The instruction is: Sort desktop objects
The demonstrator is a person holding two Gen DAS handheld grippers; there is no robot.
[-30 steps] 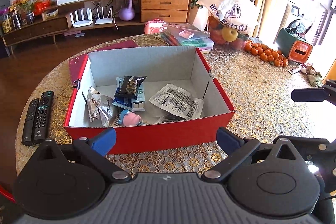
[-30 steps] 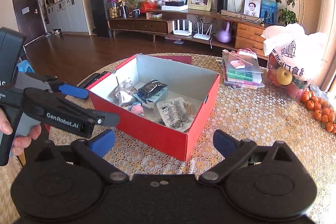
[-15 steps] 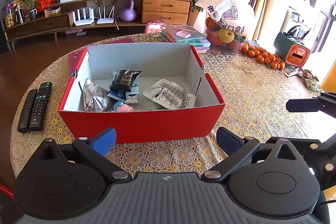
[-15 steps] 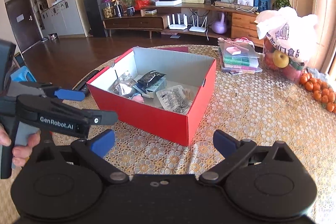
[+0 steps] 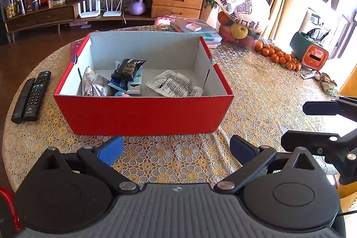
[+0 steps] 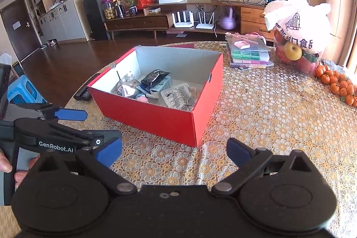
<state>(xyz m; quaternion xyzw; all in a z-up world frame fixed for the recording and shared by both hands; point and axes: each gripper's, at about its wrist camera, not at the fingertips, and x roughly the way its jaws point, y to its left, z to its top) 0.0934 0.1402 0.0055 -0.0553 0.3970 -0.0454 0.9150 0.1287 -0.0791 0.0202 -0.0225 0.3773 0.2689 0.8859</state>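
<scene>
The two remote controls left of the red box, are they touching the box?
Apart. The left wrist view shows bare tablecloth between the remote controls and the red box.

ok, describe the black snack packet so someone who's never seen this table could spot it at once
Find the red box with white inside walls in the middle of the round table. Among the items inside, the black packet lies on top of a blue-and-white carton, left of centre. It is the only dark one: its neighbours are a silver foil bag and a white printed pouch.

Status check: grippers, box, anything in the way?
Left gripper open, empty, short of the red box. Right gripper open, empty. Packets in the box. Two remotes beside it. Nothing in the way.
</scene>
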